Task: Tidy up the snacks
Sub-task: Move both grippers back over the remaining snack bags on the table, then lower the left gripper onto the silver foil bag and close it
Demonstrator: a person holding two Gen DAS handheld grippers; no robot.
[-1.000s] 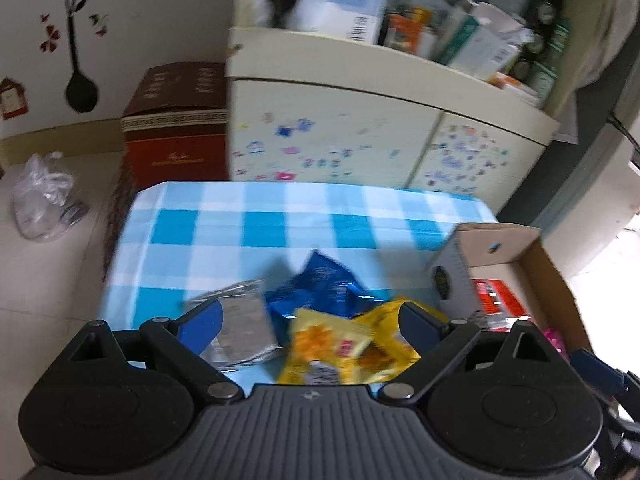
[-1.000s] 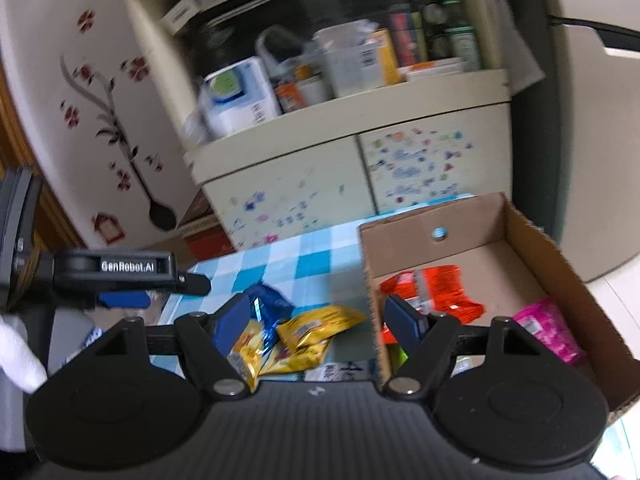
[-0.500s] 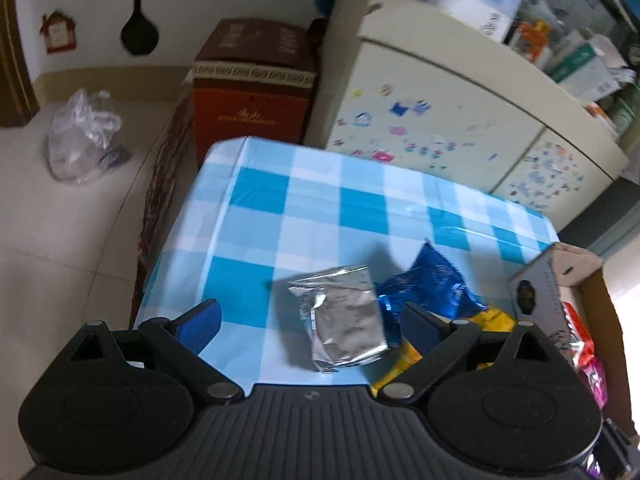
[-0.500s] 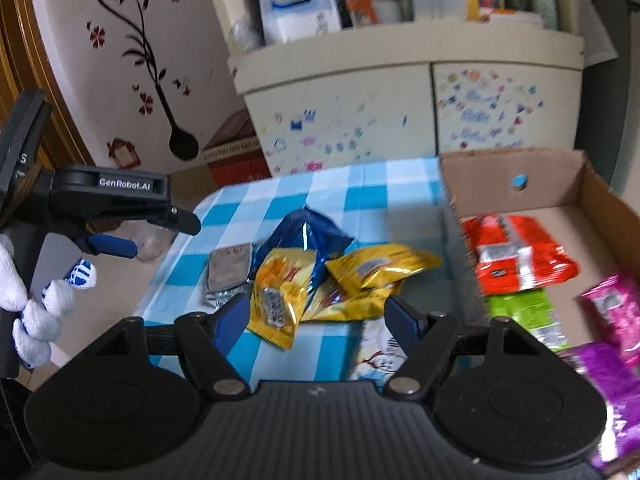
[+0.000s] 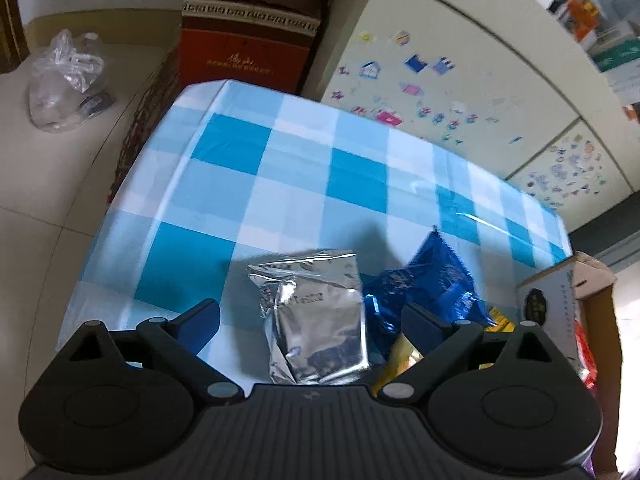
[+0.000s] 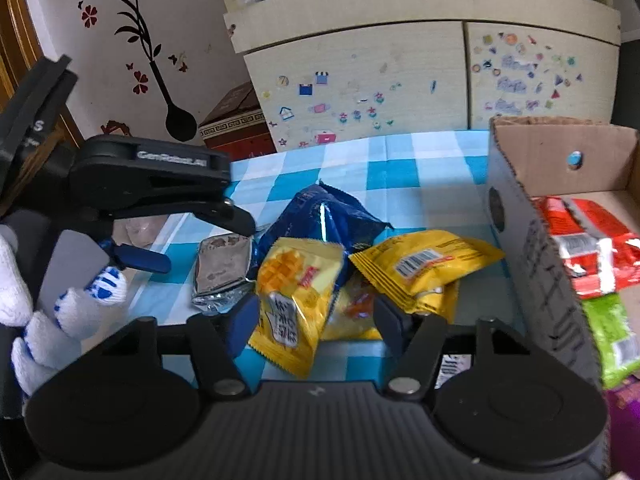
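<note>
Left claw (image 5: 310, 320) spread wide, empty, straddling the silver packet (image 5: 316, 320) from above; apparently lined up that way for a pinch across the packet's narrow width. Right claw (image 6: 316, 320) likewise apart and empty, framing the yellow packet (image 6: 298, 300) at the front of the heap. Silver packet flat on the checked surface (image 5: 280, 168), at the left edge of the pile, just beside the blue bag (image 5: 436, 276). Long axis roughly along the left claw's forward line, crimped top end pointing away toward the far edge. Cardboard box (image 6: 532, 240) open-topped at the right of the pile, already holding red (image 6: 588, 248) and green (image 6: 612, 336) packets; likely the sorting destination, hence the loose snacks gathered close against its wall.
</note>
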